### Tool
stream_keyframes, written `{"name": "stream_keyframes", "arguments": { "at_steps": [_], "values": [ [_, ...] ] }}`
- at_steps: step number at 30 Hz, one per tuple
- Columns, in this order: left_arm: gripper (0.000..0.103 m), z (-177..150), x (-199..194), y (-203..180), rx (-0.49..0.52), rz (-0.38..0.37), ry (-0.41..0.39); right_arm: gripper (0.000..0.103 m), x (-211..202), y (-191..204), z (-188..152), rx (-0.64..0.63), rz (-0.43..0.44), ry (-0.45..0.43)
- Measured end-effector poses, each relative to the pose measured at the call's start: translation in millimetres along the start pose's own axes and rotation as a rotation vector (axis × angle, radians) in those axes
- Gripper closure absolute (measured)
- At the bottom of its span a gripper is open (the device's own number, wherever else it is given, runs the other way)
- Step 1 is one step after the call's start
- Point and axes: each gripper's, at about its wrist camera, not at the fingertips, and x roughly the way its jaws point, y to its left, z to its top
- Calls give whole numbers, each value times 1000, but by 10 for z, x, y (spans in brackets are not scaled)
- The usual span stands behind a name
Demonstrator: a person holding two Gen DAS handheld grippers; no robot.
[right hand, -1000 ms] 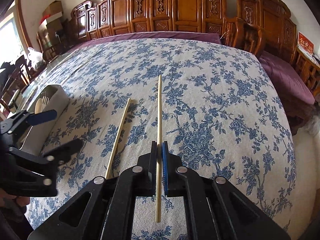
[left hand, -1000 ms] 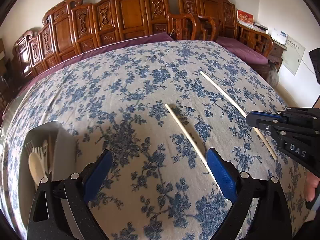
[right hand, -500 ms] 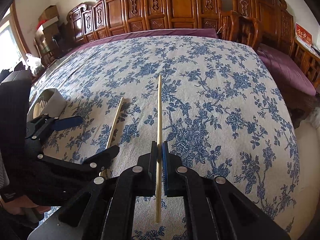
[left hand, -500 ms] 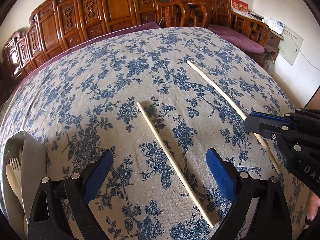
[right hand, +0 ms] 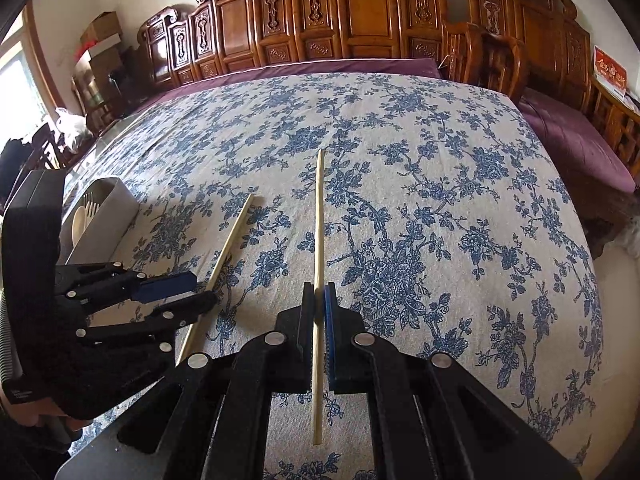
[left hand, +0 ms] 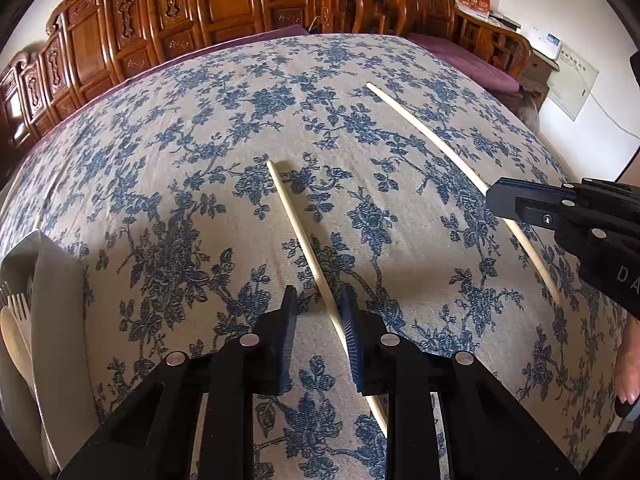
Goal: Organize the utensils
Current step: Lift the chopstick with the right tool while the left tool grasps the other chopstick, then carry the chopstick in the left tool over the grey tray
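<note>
Two pale wooden chopsticks are on a blue-flowered tablecloth (left hand: pixel 180 208). One chopstick (left hand: pixel 296 224) lies flat, and my left gripper (left hand: pixel 320 308) straddles its near half. The jaws are closing. The right pad touches the stick and a gap shows at the left pad. From the right wrist view, the left gripper (right hand: pixel 200 292) sits low over that chopstick (right hand: pixel 236 228). My right gripper (right hand: pixel 319 292) is shut on the second chopstick (right hand: pixel 319 208), which points straight ahead. In the left wrist view the right gripper (left hand: pixel 496 200) holds that chopstick (left hand: pixel 432 136) at the right.
A pale utensil holder (left hand: pixel 52 300) with a fork and a spoon stands at the table's left, also in the right wrist view as the holder (right hand: pixel 108 216). Carved wooden chairs (right hand: pixel 360 12) line the far edge. A hand (left hand: pixel 628 360) shows at the right.
My left gripper came down and forward over the flat chopstick, and its jaws narrowed from wide apart to close around it. The right gripper and its chopstick stayed put.
</note>
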Motion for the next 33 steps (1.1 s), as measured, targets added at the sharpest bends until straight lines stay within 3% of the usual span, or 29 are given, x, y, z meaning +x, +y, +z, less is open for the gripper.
{"name": "stream_keyframes", "arguments": {
  "at_steps": [7,8,10,15,33],
  "values": [
    [78,-12,-3,17,-6,22,-5,97,16,17,-6,-1,0,7],
    [80,-20,-9,20,-4,16,-5,97,22,17,-4,-1,-1,8],
    [94,-30,-22,27,-2,4,-2,97,31,35,-4,-3,0,10],
    [99,-107,-78,65,-3,-12,9,97,33,120,-2,-24,0,8],
    [99,-255,-743,607,-36,-5,-74,97,-6,705,-47,-126,58,18]
  ]
}}
